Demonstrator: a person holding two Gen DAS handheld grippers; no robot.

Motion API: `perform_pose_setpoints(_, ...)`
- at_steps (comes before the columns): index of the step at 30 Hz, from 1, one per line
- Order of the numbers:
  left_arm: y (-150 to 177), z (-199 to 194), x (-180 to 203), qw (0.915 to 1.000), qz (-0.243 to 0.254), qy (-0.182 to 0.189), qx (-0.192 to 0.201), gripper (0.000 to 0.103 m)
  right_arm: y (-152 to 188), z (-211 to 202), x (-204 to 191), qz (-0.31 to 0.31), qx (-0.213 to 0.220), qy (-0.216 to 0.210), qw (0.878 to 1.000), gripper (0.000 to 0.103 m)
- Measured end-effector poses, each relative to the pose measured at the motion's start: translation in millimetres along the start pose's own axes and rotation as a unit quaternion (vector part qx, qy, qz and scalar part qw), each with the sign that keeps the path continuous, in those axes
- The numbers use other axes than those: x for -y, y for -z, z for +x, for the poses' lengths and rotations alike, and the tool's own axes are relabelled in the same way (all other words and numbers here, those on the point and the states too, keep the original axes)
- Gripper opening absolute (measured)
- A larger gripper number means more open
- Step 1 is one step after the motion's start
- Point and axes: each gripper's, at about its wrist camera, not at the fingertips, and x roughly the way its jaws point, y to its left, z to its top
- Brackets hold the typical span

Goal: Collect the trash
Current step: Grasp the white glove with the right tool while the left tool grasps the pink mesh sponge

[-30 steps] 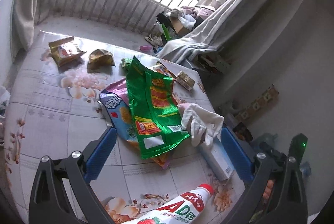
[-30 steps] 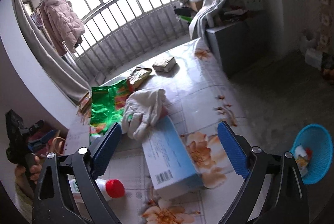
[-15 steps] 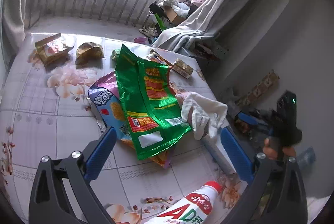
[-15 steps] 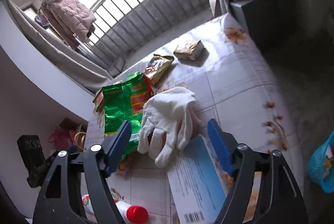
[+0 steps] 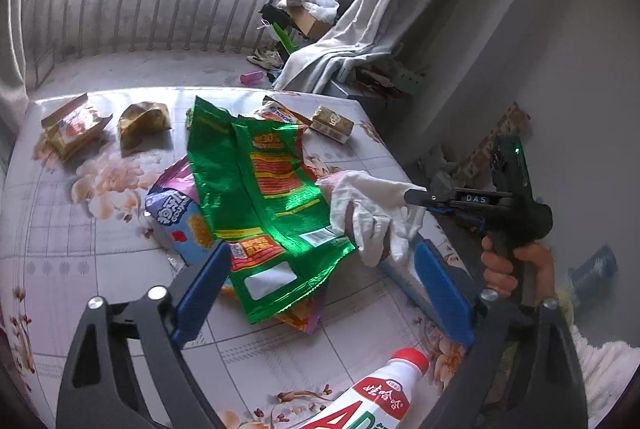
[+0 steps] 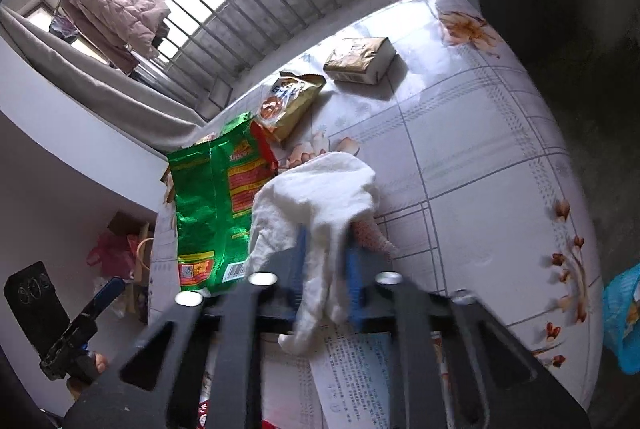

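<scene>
A floral-printed tabletop (image 5: 60,229) is seen strewn with litter, and across its middle a large crinkled green foil snack bag (image 5: 260,189) is laid over a blue and purple snack packet (image 5: 180,217). At the near right edge of that bag a limp white cloth glove (image 6: 320,197) is draped over a pale blue printed carton (image 6: 356,369). A white milk-drink bottle with a red cap (image 5: 384,389) is seen nearest the left camera. Within the last second the right gripper (image 6: 324,269) has been brought down to the glove and its jaws have just been closing, so that the glove's fingers are now pinched between the blue pads. The left gripper (image 5: 320,281) is held wide apart and empty over the green bag, having narrowed only slightly. The glove is judged secured and ready to be lifted towards the blue mesh basket (image 6: 624,321) on the floor at the far right.
</scene>
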Motion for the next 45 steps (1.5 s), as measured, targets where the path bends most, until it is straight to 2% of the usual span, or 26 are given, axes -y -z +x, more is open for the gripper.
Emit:
perform_pose_setpoints(3, -3, 5, 6, 0.9999, 0.009, 0.001, -0.010, 0.077, 1, -7, -3, -0.003, 0.013, -0.023, 1.000, 0.003)
perform_pose_setpoints(9, -13, 17, 20, 0.9991, 0.023, 0.012, -0.034, 0.060, -3, -26, -13, -0.009, 0.040, -0.091, 0.995, 0.002)
perform_pose_setpoints(17, -33, 42, 33, 0.9951, -0.006, 0.062, -0.076, 0.051, -1, -59, -9, 0.000, 0.073, -0.145, 0.987, 0.002)
perform_pose_setpoints(20, -42, 58, 37, 0.9916, -0.031, 0.086, -0.092, 0.048, 4, -69, 2, 0.011, 0.085, -0.144, 0.986, 0.002)
perform_pose_setpoints(26, -60, 111, 42, 0.9819, -0.077, 0.095, -0.145, 0.048, 18, -92, 25, 0.037, 0.108, -0.147, 0.983, 0.002)
perform_pose_setpoints(31, -66, 160, 42, 0.9604, -0.138, 0.105, -0.218, 0.048, 27, -102, 40, 0.050, 0.118, -0.146, 0.981, 0.002)
perform_pose_setpoints(36, -56, 191, 47, 0.9468, -0.169, 0.068, -0.266, 0.049, 32, -108, 53, 0.059, 0.125, -0.146, 0.980, 0.002)
perform_pose_setpoints(37, -55, 195, 47, 0.9456, -0.175, 0.059, -0.268, 0.056, 33, -108, 56, 0.062, 0.126, -0.147, 0.979, 0.002)
perform_pose_setpoints(40, -54, 202, 50, 0.9455, -0.186, 0.030, -0.266, 0.061, 36, -110, 61, 0.067, 0.128, -0.152, 0.978, 0.002)
perform_pose_setpoints(43, -54, 206, 56, 0.9487, -0.176, 0.013, -0.262, 0.067, 39, -111, 66, 0.071, 0.132, -0.155, 0.977, 0.002)
perform_pose_setpoints(45, -52, 211, 60, 0.9505, -0.170, -0.001, -0.260, 0.068, 41, -111, 68, 0.075, 0.133, -0.157, 0.976, 0.002)
